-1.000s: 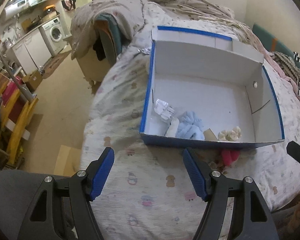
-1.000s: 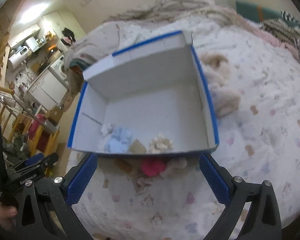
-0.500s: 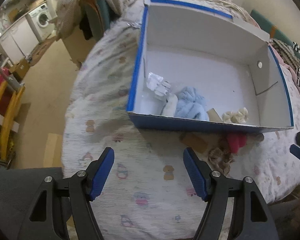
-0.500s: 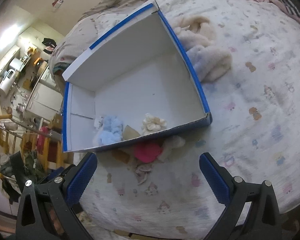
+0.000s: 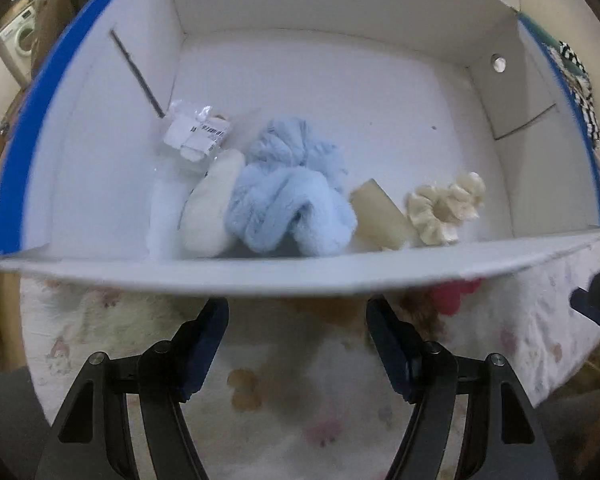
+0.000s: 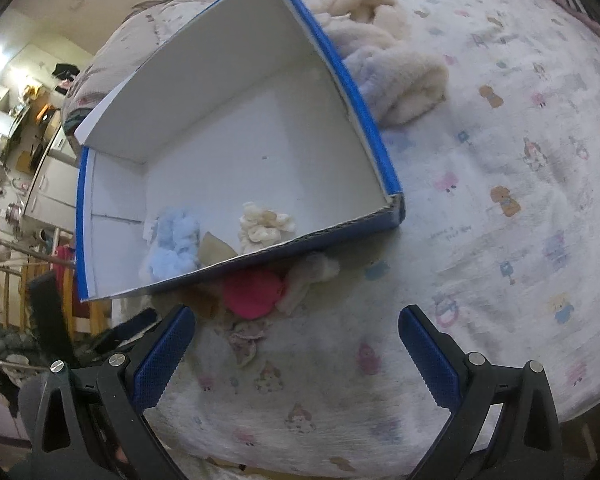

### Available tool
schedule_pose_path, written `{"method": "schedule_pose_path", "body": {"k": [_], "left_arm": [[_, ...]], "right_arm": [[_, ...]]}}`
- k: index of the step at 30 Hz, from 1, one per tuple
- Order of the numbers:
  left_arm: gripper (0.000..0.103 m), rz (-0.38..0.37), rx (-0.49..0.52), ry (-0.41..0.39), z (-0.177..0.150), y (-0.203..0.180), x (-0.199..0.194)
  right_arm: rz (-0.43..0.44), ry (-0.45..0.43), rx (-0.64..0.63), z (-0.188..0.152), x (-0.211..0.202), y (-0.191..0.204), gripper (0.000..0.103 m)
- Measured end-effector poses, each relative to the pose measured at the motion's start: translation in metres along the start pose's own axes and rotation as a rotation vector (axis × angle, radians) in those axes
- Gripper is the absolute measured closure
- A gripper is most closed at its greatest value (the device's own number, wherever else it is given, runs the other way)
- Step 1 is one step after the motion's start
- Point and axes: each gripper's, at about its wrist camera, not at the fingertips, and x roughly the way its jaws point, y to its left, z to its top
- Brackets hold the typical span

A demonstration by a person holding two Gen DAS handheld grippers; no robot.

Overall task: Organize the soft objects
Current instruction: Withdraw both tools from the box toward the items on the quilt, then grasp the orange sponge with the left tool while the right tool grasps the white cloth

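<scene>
A white box with blue outer sides [image 5: 260, 276] [image 6: 380, 152] sits on the bed. Along its near wall lie a fluffy light-blue piece [image 5: 288, 200] [image 6: 172, 240], a cream scrunchie [image 5: 444, 208] [image 6: 264, 224], a tan piece [image 5: 380, 216], a white soft piece [image 5: 208, 212] and a small plastic packet [image 5: 196, 132]. Outside the near wall lie a pink soft item [image 6: 252, 292] [image 5: 452, 296], a whitish one [image 6: 312, 276] and a small patterned scrunchie [image 6: 244, 336]. My left gripper [image 5: 296, 312] hangs open just before the box wall, holding nothing. My right gripper [image 6: 296, 320] stands open, empty, above the loose items.
A fluffy cream and lilac blanket heap [image 6: 392, 68] lies against the box's right side. The bed sheet [image 6: 500, 200] has small cartoon prints. Left of the bed are the floor, a washing machine [image 5: 20, 40] and kitchen clutter [image 6: 20, 128]. The other gripper's tip [image 5: 596, 304] shows at the right.
My left gripper has sunk and closed in on the box, which now fills its view. My right gripper has come down and rolled, so the box looks tilted and larger.
</scene>
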Motion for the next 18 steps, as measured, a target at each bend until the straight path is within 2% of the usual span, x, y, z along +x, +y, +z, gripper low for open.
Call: {"method": "schedule_pose_path", "body": {"k": [5,6,8,9,10,11,12,13,14,18], "left_arm": [[0.035,-0.010,0.007,0.000,0.005,-0.008,0.013],[0.038,-0.016,0.005,0.003,0.006,-0.009,0.015],[0.060,-0.019,0.002,0.025,0.005,-0.009,0.021],[0.069,-0.029,-0.005,0.041,0.005,-0.007,0.024],[0.069,-0.042,-0.018,0.049,0.005,-0.005,0.026],[0.070,-0.052,-0.028,0.047,0.004,-0.002,0.026],[0.077,-0.054,-0.030,0.047,0.004,-0.001,0.026],[0.089,-0.064,-0.031,0.050,0.004,0.001,0.026],[0.094,-0.090,-0.033,0.055,0.004,0.003,0.026],[0.096,-0.146,-0.061,0.055,0.001,0.012,0.022]], "right_arm": [[-0.009,0.027,0.032,0.005,0.010,-0.012,0.000],[-0.019,0.033,0.034,0.006,0.013,-0.013,0.000],[-0.046,0.045,0.040,0.009,0.020,-0.019,0.000],[-0.057,0.047,0.042,0.011,0.023,-0.021,0.005],[-0.064,0.052,0.041,0.013,0.028,-0.023,0.015],[-0.063,0.060,0.042,0.015,0.032,-0.024,0.019],[-0.064,0.068,0.041,0.016,0.037,-0.023,0.023],[-0.066,0.072,0.037,0.017,0.041,-0.022,0.026],[-0.070,0.078,0.032,0.018,0.046,-0.020,0.027],[-0.069,0.073,-0.010,0.022,0.060,-0.005,0.032]]}}
